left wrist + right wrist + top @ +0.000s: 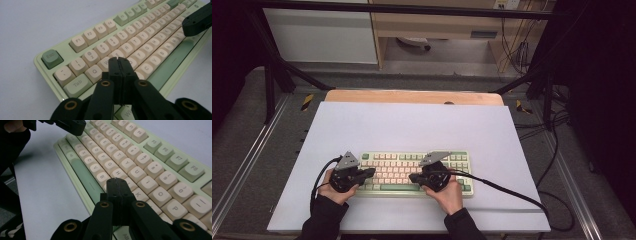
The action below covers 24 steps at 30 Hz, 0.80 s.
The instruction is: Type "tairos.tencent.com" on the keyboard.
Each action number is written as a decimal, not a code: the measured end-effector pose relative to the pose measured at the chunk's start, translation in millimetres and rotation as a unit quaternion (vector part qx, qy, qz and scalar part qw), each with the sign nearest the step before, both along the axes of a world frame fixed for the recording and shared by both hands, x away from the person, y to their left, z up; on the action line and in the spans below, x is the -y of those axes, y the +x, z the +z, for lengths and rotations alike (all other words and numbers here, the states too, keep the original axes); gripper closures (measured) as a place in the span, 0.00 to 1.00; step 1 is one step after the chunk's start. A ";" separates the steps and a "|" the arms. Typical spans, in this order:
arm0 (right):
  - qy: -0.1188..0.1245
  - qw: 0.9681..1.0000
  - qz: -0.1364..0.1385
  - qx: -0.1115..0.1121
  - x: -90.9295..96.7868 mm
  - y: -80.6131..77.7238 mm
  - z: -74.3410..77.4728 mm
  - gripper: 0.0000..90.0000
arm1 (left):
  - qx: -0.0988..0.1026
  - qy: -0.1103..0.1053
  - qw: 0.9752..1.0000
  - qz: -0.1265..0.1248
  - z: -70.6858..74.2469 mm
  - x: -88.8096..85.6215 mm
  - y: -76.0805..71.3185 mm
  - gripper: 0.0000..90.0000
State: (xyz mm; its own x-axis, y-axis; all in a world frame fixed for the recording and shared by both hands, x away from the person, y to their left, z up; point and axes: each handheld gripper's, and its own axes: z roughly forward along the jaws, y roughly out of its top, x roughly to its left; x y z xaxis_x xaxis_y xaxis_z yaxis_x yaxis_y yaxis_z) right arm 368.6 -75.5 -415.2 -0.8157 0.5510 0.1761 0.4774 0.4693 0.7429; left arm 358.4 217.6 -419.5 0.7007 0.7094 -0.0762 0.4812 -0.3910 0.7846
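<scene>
A pale green keyboard point(414, 172) with cream keys lay on the white counter point(412, 125), near the person's edge and roughly centred between the sides. Its long side ran parallel to that edge.

The left gripper point(371, 173) was held over the keyboard's left end, its tip pointing toward the middle of the board. In the left gripper view the left gripper point(119, 59) had its jaws pressed together with nothing between them. The tip stood over the letter rows, close to the W and E keys; whether it touched a key could not be determined. The Esc key point(52, 58) and Tab key point(77, 85) were visible to the tip's left in that view.

The right gripper point(412, 177) was held over the keyboard's right half, its tip pointing toward the left gripper. In the right gripper view the right gripper point(117, 180) likewise had its jaws fully closed on nothing. Its tip stood over the lower letter rows, beside the B key and just off the green space bar point(83, 178). Contact with a key could not be confirmed.

In the high view the two tips faced each other over the middle of the board, near but apart. Each gripper was held in a hand with a dark sleeve point(324, 220). A black cable point(507, 192) trailed from the right gripper across the counter toward its right edge. A strip of wood point(412, 96) showed beyond the counter's far edge.
</scene>
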 end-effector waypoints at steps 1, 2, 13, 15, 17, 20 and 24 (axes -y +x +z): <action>-0.001 1.000 0.000 0.001 2.2 -0.1 0.5 1.00 | 0.000 0.000 1.000 0.000 0.0 0.2 -0.1 0.99; 0.000 1.000 -0.002 0.000 4.3 -0.3 1.1 1.00 | 0.000 0.000 1.000 -0.001 0.0 0.3 -0.1 0.99; 0.005 1.000 -0.018 0.007 29.4 -2.6 3.6 1.00 | 0.000 -0.001 1.000 -0.004 0.4 3.0 -1.0 0.99; 0.007 1.000 -0.020 0.007 33.4 -3.3 3.6 1.00 | 0.001 -0.001 1.000 -0.004 0.9 4.0 -1.4 0.99; 0.007 1.000 -0.024 0.007 37.6 -3.6 3.3 1.00 | 0.002 -0.002 1.000 -0.005 1.5 5.4 -2.0 0.99; 0.007 1.000 -0.027 0.008 44.9 -4.1 2.4 1.00 | 0.002 0.000 1.000 -0.006 2.1 8.0 -2.0 0.99; 0.011 0.999 -0.032 0.009 54.5 -5.0 1.9 1.00 | 0.004 0.000 1.000 -0.007 3.2 11.2 -2.1 0.99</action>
